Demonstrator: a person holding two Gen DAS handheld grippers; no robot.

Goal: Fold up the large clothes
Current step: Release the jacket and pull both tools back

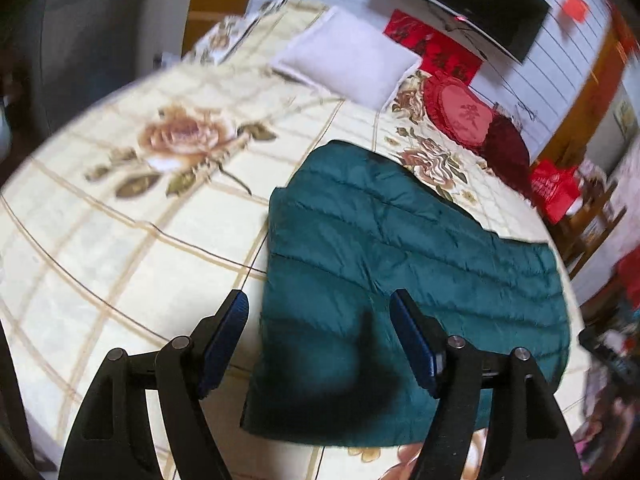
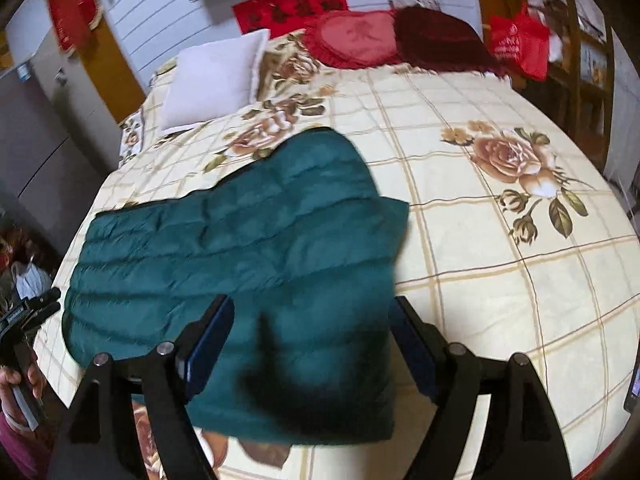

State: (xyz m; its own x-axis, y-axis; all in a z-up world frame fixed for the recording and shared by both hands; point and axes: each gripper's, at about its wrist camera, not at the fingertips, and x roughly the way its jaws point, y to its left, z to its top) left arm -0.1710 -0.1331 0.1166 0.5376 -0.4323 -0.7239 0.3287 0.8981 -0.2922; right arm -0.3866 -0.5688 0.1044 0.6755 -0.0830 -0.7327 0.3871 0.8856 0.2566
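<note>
A dark green quilted down jacket (image 1: pixel 400 264) lies flat on the bed, partly folded into a rough L shape. It also shows in the right wrist view (image 2: pixel 260 248). My left gripper (image 1: pixel 320 304) is open and empty, held above the jacket's near left edge. My right gripper (image 2: pixel 312 312) is open and empty, held above the jacket's near right part. Both cast dark shadows on the fabric. The left gripper shows at the left edge of the right wrist view (image 2: pixel 28 316), held in a hand.
The bed (image 1: pixel 120 240) has a cream checked cover with rose prints. A white pillow (image 1: pixel 344 60), a red heart cushion (image 1: pixel 460 116) and a dark red cushion (image 1: pixel 508 148) lie at its head. A wooden shelf with a red bag (image 2: pixel 520 44) stands beside the bed.
</note>
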